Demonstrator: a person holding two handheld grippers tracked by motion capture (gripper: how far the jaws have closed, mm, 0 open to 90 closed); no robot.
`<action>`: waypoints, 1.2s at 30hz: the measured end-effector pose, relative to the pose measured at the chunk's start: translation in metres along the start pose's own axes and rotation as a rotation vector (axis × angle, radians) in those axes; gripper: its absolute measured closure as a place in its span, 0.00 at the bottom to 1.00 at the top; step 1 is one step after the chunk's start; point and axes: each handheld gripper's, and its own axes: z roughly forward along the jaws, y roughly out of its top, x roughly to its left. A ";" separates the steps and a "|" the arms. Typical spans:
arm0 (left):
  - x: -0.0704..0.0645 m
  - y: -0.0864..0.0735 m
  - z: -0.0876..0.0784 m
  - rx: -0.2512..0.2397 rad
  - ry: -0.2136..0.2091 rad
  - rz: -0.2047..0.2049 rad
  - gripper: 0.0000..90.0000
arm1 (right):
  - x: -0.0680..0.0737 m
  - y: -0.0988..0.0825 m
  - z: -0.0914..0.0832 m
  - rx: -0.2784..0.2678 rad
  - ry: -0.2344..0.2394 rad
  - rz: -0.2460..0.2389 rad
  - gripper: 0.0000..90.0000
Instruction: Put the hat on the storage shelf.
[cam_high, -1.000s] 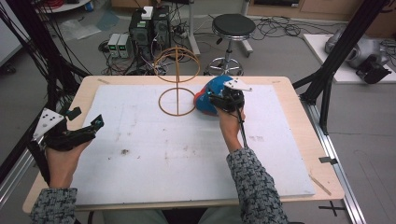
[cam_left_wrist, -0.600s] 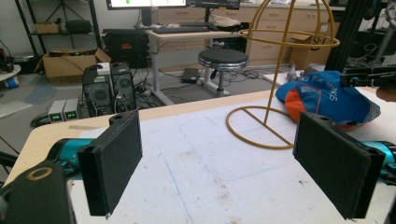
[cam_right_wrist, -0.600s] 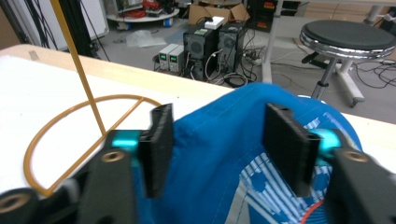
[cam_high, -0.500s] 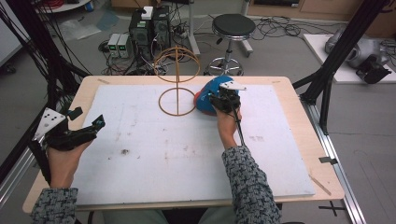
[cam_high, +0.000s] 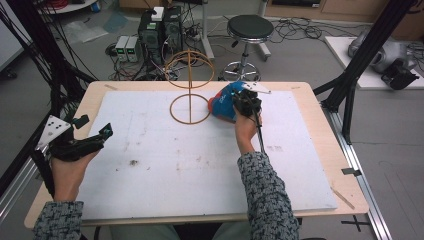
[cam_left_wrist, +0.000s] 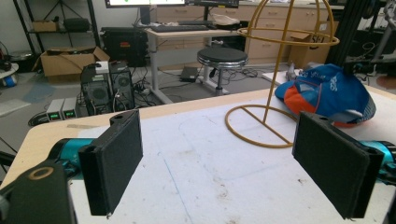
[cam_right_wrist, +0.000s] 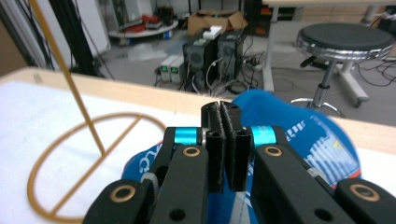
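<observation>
A blue cap (cam_high: 224, 103) with an orange and red brim lies on the white mat, just right of the gold wire stand (cam_high: 190, 90). The cap (cam_left_wrist: 329, 93) also shows beyond the stand (cam_left_wrist: 275, 70) in the left gripper view. My right gripper (cam_high: 245, 101) sits on top of the cap. Its jaws are pressed together and blue fabric (cam_right_wrist: 299, 135) bulges on both sides of them, with the stand's ring base (cam_right_wrist: 70, 163) to their left. At the table's left edge my left gripper (cam_high: 92, 132) is held wide open, nothing between its pads (cam_left_wrist: 114, 163).
The white mat (cam_high: 210, 165) covers most of the wooden table (cam_high: 320, 115). Black frame posts (cam_high: 350, 75) rise at both sides. Behind the table are a stool (cam_high: 250, 30) and computer boxes (cam_high: 160, 30) on the floor.
My right hand and the cap under it have shifted very slightly. The left gripper stays put and open.
</observation>
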 end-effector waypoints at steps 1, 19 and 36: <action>0.000 0.000 0.000 0.001 0.001 0.001 0.18 | -0.001 0.004 -0.001 -0.010 -0.001 0.010 0.99; 0.001 -0.001 0.001 0.004 0.003 0.000 0.18 | -0.029 0.054 -0.020 -0.113 -0.065 0.081 1.00; 0.001 0.000 0.000 0.000 -0.001 0.002 0.18 | -0.029 0.122 -0.032 -0.240 -0.103 0.124 1.00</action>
